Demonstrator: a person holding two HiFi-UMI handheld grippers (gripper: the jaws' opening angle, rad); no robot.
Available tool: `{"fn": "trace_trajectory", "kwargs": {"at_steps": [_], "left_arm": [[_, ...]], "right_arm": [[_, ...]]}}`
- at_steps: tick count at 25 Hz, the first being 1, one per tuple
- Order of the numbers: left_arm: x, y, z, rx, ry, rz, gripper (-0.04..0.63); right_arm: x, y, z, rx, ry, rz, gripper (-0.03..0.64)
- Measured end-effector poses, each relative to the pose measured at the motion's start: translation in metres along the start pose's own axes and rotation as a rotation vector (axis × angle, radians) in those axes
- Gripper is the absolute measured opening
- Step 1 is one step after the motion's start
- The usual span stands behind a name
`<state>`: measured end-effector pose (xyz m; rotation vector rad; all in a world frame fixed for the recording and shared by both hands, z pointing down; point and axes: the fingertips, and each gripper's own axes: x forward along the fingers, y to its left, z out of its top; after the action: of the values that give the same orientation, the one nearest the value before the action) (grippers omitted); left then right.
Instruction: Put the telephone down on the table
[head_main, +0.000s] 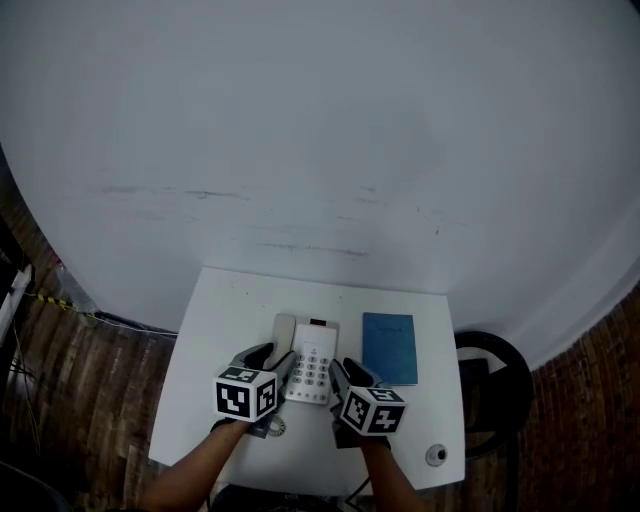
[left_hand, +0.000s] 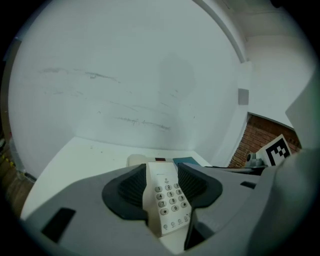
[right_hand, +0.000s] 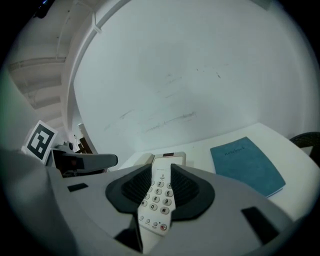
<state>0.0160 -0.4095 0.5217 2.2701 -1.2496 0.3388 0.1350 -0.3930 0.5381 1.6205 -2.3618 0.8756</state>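
Note:
A white push-button telephone (head_main: 310, 368) with a beige handset (head_main: 284, 330) along its left side lies near the front of the white table (head_main: 230, 310). My left gripper (head_main: 272, 360) holds its left edge and my right gripper (head_main: 350, 375) its right edge. In the left gripper view the keypad of the telephone (left_hand: 167, 197) stands tilted between the ribbed black pads (left_hand: 131, 187), which press on its sides. The right gripper view shows the telephone (right_hand: 159, 192) clamped the same way between its pads (right_hand: 186, 187). Whether the phone's base rests on the table is hidden.
A blue notebook (head_main: 389, 347) lies flat just right of the phone, also in the right gripper view as the notebook (right_hand: 247, 165). A small round thing (head_main: 436, 455) sits at the table's front right corner. A black stool (head_main: 492, 385) stands right of the table, a white wall behind it.

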Motion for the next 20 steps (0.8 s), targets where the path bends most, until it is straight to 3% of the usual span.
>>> {"fn": "trace_trajectory", "kwargs": {"at_steps": [9,20], "left_arm": [[-0.04,-0.041,0.033,0.075,-0.142,-0.01,0.111],[-0.072,-0.086,0.044,0.159,-0.232,-0.001,0.032]], "right_arm": [[-0.044,0.021,0.038,-0.159,-0.1,0.02,0.05],[-0.099,0.04,0.068,-0.271,-0.203,0.068,0.002]]}}
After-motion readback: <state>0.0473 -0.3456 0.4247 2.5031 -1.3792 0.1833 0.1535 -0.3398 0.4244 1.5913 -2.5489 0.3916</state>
